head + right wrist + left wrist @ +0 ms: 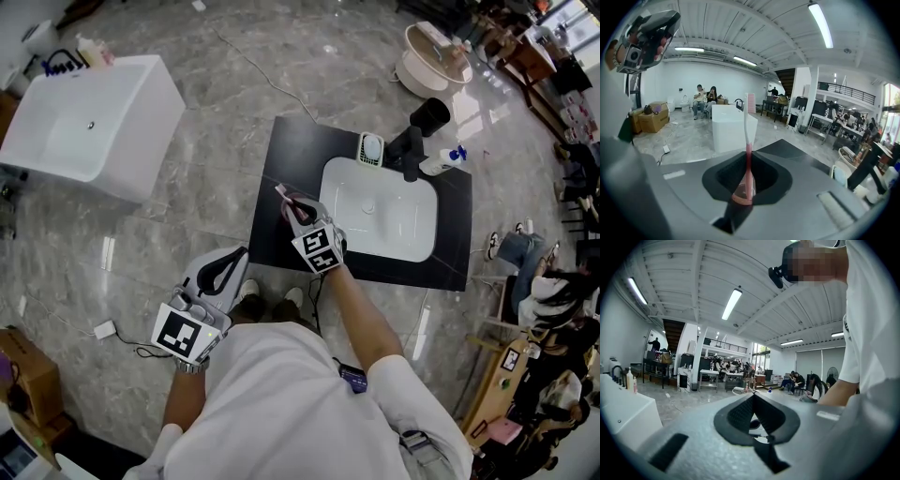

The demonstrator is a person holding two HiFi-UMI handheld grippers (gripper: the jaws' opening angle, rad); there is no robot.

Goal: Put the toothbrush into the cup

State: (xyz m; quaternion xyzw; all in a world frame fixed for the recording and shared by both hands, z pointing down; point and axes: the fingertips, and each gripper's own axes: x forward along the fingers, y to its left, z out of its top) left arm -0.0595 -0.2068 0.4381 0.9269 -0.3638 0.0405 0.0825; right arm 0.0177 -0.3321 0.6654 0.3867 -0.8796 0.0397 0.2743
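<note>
A pink and white toothbrush (pixel 746 136) stands upright between the jaws of my right gripper (pixel 749 157), which is shut on its handle. In the head view that right gripper (pixel 298 210) hovers over the front left part of the black counter (pixel 286 187), with the toothbrush (pixel 284 195) poking out to the upper left. The black cup (pixel 430 115) sits at the counter's back edge, well to the right of the gripper. My left gripper (pixel 236 258) hangs low over the floor left of the counter, its jaws shut on nothing (pixel 752 398).
A white sink (pixel 380 208) is set into the counter, with a soap dish (pixel 371 148), a black faucet (pixel 411 153) and a white bottle (pixel 441 163) behind it. A white tub block (pixel 89 117) stands at the far left. People sit at the right.
</note>
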